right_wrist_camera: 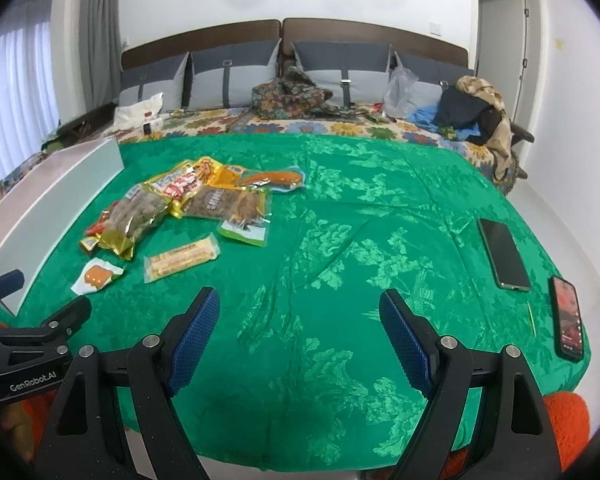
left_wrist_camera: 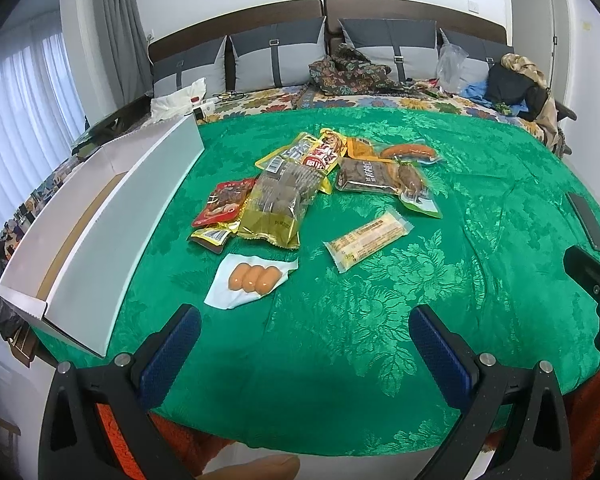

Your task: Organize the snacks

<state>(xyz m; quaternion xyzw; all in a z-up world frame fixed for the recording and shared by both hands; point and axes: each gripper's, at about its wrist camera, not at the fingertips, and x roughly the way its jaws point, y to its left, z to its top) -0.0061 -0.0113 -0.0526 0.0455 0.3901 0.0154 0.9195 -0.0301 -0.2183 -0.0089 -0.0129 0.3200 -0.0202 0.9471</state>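
Several snack packs lie in a pile (left_wrist_camera: 296,176) on the green cloth (left_wrist_camera: 380,280). Nearest me are a clear pack of three small sausages (left_wrist_camera: 254,278) and a long pale biscuit pack (left_wrist_camera: 368,238). A gold pack of brown pieces (left_wrist_camera: 278,204) and a red pack (left_wrist_camera: 224,202) lie behind them. An open white box (left_wrist_camera: 112,224) stands left of the pile. My left gripper (left_wrist_camera: 305,318) is open and empty, just short of the sausage pack. My right gripper (right_wrist_camera: 299,302) is open and empty over bare cloth, right of the pile (right_wrist_camera: 192,200).
Two phones (right_wrist_camera: 504,254) (right_wrist_camera: 567,318) lie on the cloth at the right, with a thin stick (right_wrist_camera: 532,318) between them. Behind the cloth are cushions (right_wrist_camera: 236,74), heaped clothes (right_wrist_camera: 292,94) and a plastic bag (right_wrist_camera: 398,92). The cloth's front edge is close below both grippers.
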